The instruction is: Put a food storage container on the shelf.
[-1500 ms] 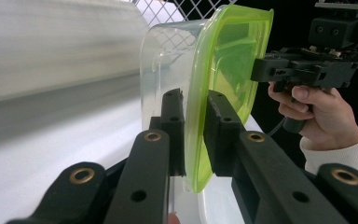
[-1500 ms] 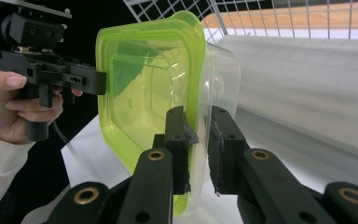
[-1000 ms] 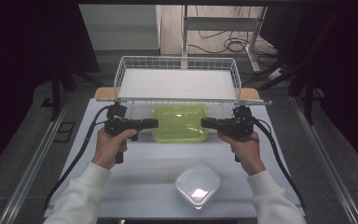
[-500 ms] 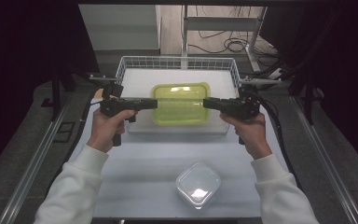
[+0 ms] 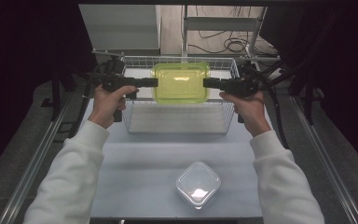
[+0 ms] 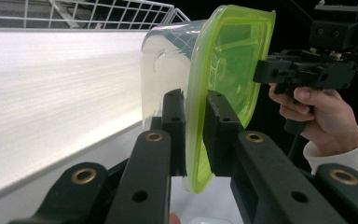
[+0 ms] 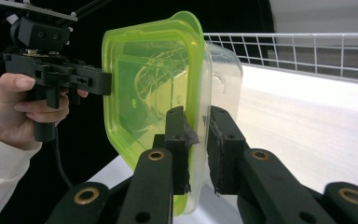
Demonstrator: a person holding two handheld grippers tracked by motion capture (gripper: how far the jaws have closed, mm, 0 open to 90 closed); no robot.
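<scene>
The clear plastic container with the yellow-green lid [image 5: 181, 82] hangs above the white wire basket [image 5: 177, 116] at the far end of the bench, my left gripper [image 5: 152, 82] and right gripper [image 5: 209, 83] jaws clenched on opposite lid rims so it stays level for lowering in.

L tool [image 6: 193, 135] – clamped on green-lid container [image 6: 200, 60] rim | R tool [image 6: 284, 70] – far edge

Wire basket [image 5: 177, 126] at table's [image 5: 140, 172] far end; small clear lidded box [image 5: 198, 183] nr front edge — well apart; cables [image 5: 223, 44] on floor behind.
</scene>
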